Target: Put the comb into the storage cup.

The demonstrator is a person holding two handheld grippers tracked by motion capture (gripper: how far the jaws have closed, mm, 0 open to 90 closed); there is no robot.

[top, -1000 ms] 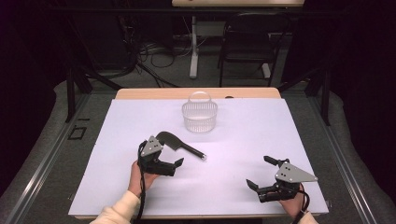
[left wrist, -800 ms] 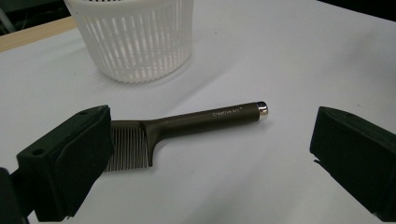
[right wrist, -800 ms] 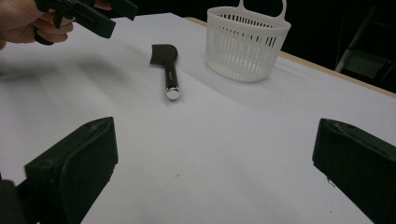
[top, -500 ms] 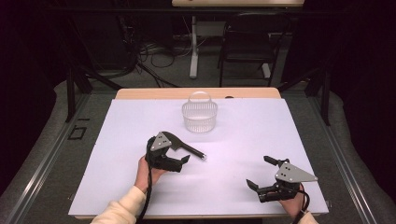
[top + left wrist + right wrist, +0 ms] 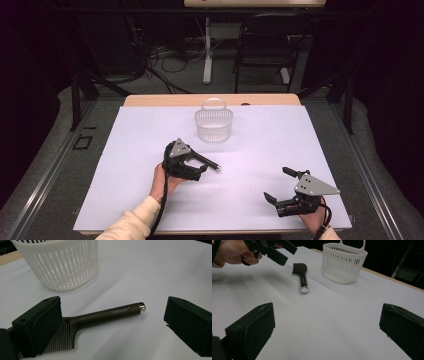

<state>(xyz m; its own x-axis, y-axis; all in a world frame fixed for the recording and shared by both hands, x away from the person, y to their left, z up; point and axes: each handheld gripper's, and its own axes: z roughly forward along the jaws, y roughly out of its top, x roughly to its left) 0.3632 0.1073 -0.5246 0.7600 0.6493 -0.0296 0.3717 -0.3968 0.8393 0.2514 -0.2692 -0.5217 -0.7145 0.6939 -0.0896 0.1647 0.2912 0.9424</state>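
The left gripper (image 5: 192, 167) is hanging low over a dark comb (image 5: 100, 316) lying flat on the white-covered bench (image 5: 115, 165), its jaws spread wide and holding nothing. The comb's teeth are sitting under the left jaw, while the handle, printed with a small brand name and tipped with a silver cap, is running out between the jaws toward the right one.

The likely trouble, as I judge it, is the flatness of the comb: with jaws this wide and the handle lying slantwise between them, a closing grip could be pushing the handle sideways instead of pinching it, so that it is skidding over the smooth sheet or pivoting about the teeth. A jaw coming down on the fine teeth could also be bending them.

Just beyond the left gripper, past the comb, a white slatted plastic basket (image 5: 214, 124) with a loop handle is standing upright; nothing can be seen through its slats, though its inside is mostly hidden.

The right gripper (image 5: 280, 185) is resting well apart, jaws wide open and holding nothing.
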